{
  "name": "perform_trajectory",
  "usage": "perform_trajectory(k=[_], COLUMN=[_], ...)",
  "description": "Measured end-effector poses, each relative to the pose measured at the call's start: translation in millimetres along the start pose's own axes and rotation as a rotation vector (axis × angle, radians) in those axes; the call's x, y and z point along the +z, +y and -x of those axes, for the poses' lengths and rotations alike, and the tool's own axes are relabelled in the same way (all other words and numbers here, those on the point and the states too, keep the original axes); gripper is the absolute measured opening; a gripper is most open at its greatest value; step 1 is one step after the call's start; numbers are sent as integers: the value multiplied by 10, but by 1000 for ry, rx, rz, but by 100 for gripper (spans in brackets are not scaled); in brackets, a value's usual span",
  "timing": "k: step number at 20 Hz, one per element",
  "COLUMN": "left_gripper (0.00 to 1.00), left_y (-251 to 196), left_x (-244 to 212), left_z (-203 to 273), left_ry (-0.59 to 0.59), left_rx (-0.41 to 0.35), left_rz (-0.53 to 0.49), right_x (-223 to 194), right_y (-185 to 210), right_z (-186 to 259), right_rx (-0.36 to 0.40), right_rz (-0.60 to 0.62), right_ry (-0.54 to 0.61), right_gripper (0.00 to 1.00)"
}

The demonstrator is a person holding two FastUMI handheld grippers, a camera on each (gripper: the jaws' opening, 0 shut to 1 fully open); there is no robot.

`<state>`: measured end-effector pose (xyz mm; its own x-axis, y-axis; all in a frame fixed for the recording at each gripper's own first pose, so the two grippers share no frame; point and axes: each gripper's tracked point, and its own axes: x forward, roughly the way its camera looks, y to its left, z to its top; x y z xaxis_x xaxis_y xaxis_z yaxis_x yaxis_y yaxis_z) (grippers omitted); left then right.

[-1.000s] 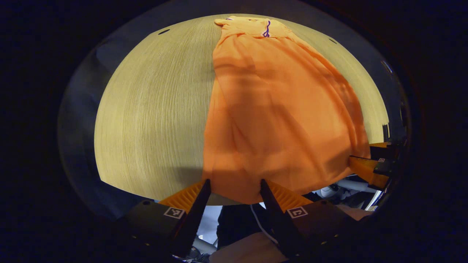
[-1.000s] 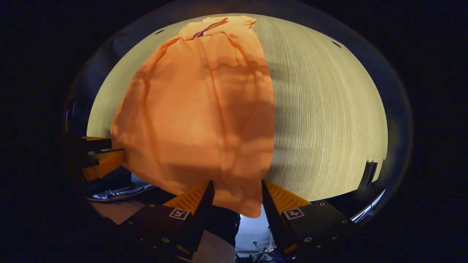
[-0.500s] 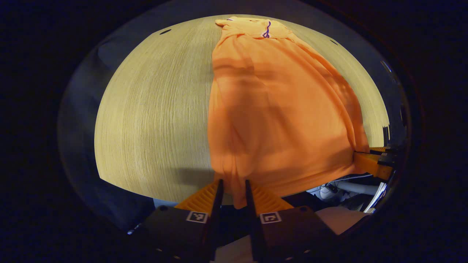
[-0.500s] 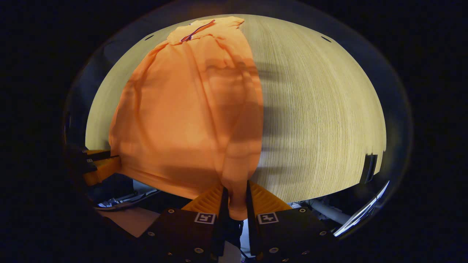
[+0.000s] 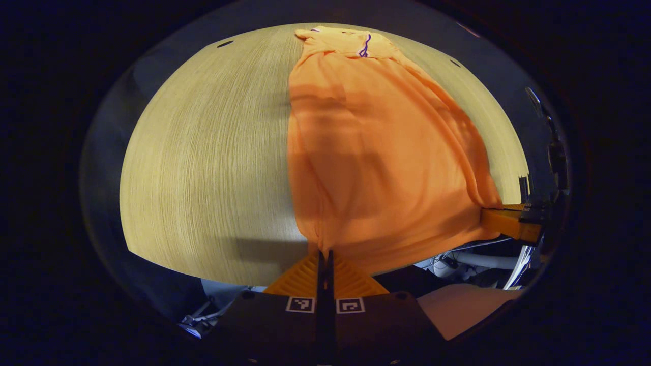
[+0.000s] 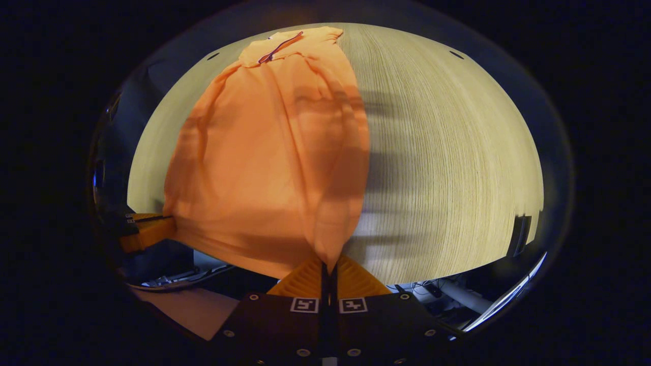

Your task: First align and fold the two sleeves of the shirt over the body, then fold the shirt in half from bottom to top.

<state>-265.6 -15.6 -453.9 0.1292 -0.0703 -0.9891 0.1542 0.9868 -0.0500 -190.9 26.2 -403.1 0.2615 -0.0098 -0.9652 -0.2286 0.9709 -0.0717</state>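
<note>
Shirt — orange, sleeves folded in — hem corners pinched by left tool and right tool.

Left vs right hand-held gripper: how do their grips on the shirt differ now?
Left hand-held gripper pinches the shirt's hem at its left corner; right hand-held gripper pinches the right corner. Left has bare table on its left, right on its right. Both are shut on the hem at the near table edge.

Pale wood-grain counter is carrying one thing: an orange shirt, lying lengthwise, collar toward the far edge, hem hanging past the near edge. Sleeves are lying folded in over the body. Bare wood is showing along both long sides of the shirt; counter grain is running near-to-far.
</note>
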Motion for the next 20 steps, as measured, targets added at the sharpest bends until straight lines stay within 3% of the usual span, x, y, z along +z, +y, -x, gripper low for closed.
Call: perform_trajectory(k=[7, 20], left_gripper=[1, 1], left_y=[-89, 40], left_x=[251, 1603], left_z=[369, 858], left_ry=[-61, -278], left_rx=[-58, -92], left_rz=[24, 33], right_x=[304, 1673], right_y=[15, -45], right_z=[354, 881], right_rx=[29, 56], right_rz=[5, 24], right_ry=[-66, -286], right_gripper=[0, 0])
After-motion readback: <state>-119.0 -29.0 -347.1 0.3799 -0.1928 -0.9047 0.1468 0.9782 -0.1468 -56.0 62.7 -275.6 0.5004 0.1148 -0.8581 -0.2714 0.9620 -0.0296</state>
